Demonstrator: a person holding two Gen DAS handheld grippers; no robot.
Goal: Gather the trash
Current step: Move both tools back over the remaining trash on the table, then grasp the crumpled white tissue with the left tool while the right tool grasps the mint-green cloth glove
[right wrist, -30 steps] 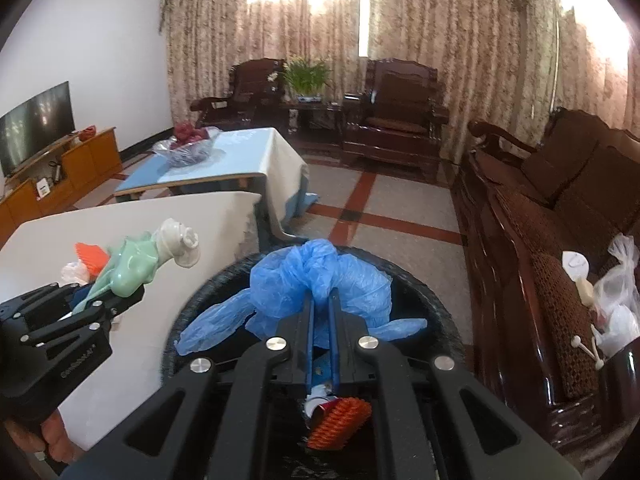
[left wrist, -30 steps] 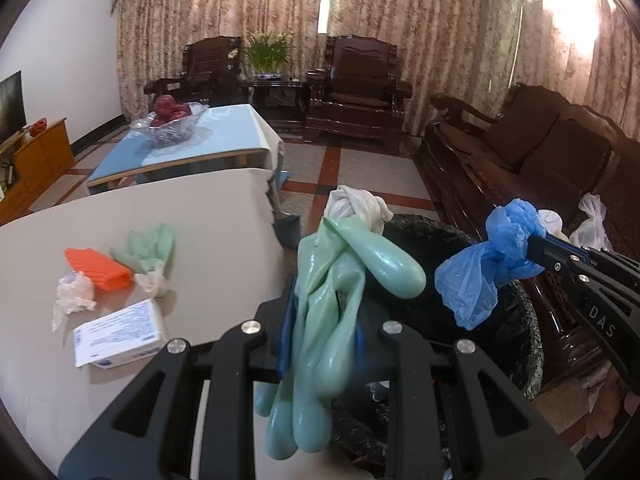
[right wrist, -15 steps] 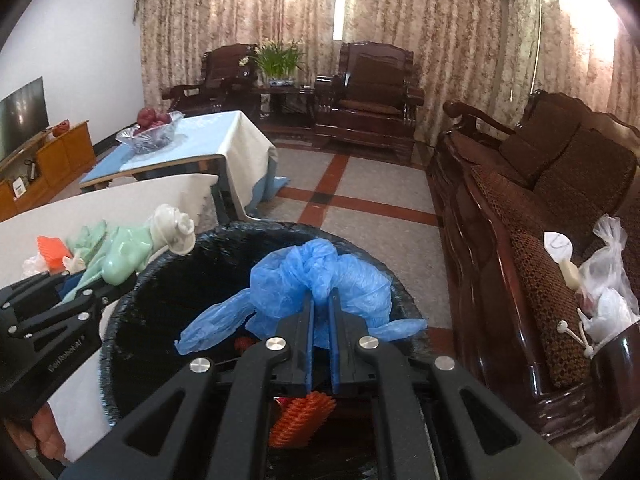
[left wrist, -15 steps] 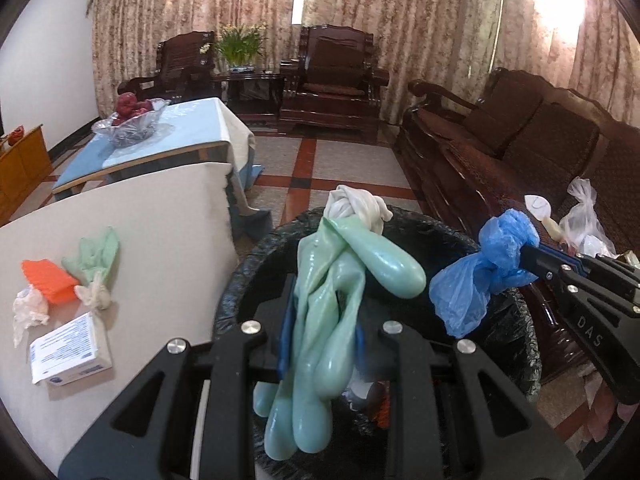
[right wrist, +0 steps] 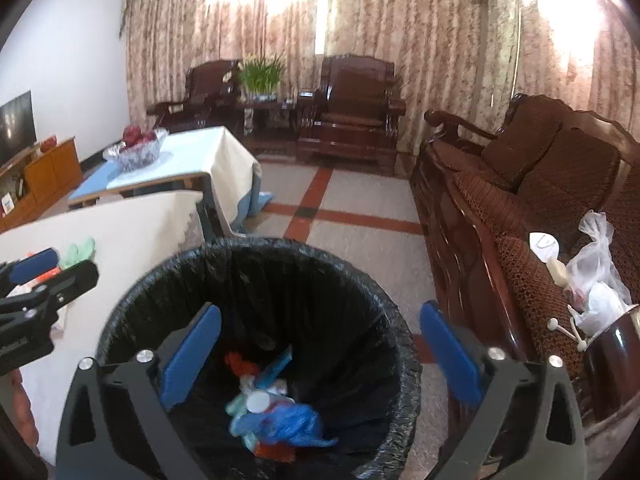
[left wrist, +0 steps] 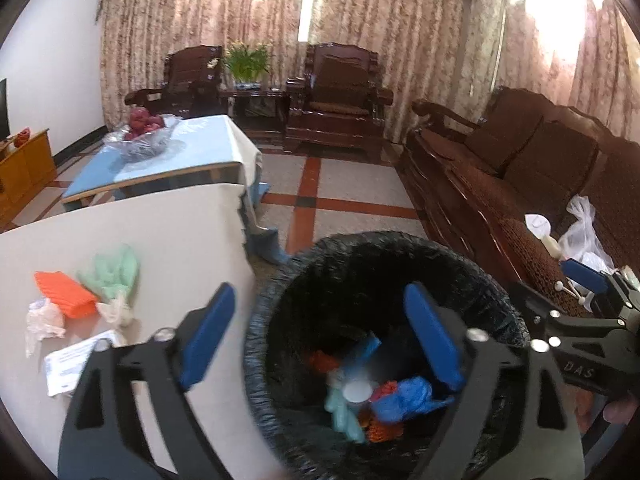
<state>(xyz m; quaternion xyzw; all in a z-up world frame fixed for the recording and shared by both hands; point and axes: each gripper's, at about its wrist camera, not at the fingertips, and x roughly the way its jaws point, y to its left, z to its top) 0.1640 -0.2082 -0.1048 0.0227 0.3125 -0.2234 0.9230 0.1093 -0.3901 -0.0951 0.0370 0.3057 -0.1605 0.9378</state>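
Both grippers, left gripper (left wrist: 320, 332) and right gripper (right wrist: 320, 356), now gape wide and empty; their 2 gloves have dropped into the bin (right wrist: 168, 276), while more trash (left wrist: 64, 294) waits at the desk's left.

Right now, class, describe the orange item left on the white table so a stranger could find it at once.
Start at the white table left of the black-lined bin. Near its left side lies a small litter cluster. The orange item is the flat, ridged piece beside the pale green glove, the only bright orange thing there.
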